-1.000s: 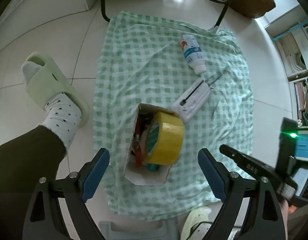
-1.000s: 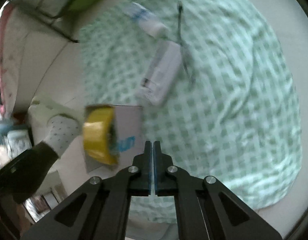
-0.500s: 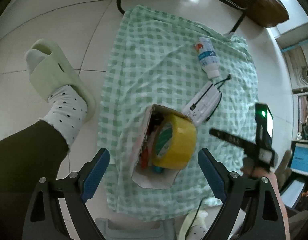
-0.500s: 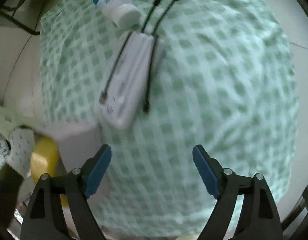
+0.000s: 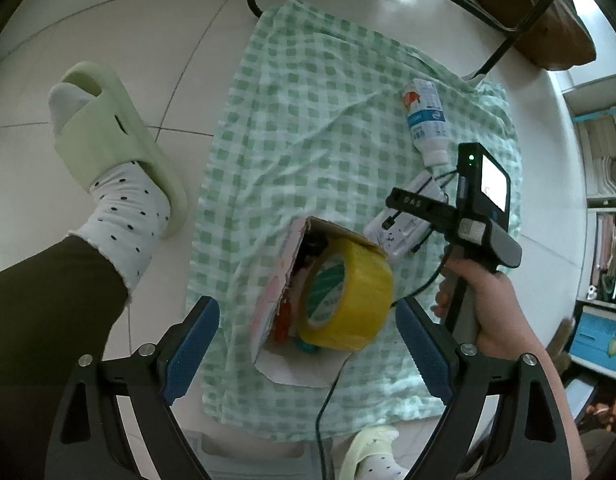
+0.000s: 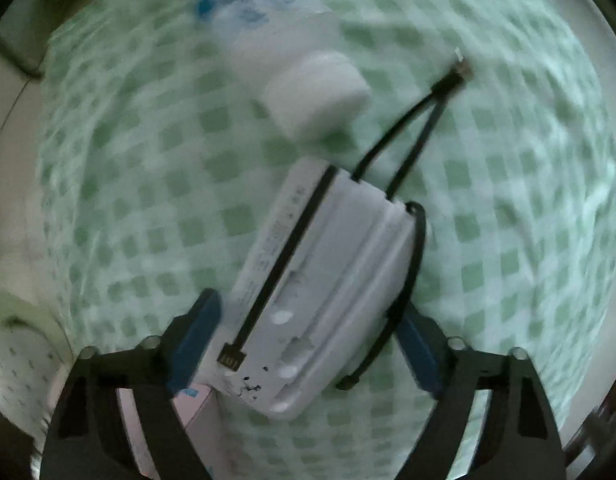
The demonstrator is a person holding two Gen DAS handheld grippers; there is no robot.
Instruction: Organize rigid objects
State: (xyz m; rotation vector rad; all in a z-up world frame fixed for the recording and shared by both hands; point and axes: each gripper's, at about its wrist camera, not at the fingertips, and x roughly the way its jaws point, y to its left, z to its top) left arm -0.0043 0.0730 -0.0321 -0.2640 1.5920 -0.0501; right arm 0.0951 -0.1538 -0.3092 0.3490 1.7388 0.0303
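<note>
Checked cloth (image 6: 507,240) — right hand-held gripper (image 6: 308,344) straddles power bank (image 6: 327,280).

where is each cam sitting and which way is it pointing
Left wrist: on the left gripper, facing down at the cardboard box on the checked cloth; the person's leg, slippered feet and right hand show.
Right wrist: on the right gripper, close above the white power bank; only its fingers show.
Shared: power bank, white bottle, cloth.

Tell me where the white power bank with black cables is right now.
The white power bank lies on the green checked cloth, between the right tongs' open jaws, just below the white bottle.
</note>
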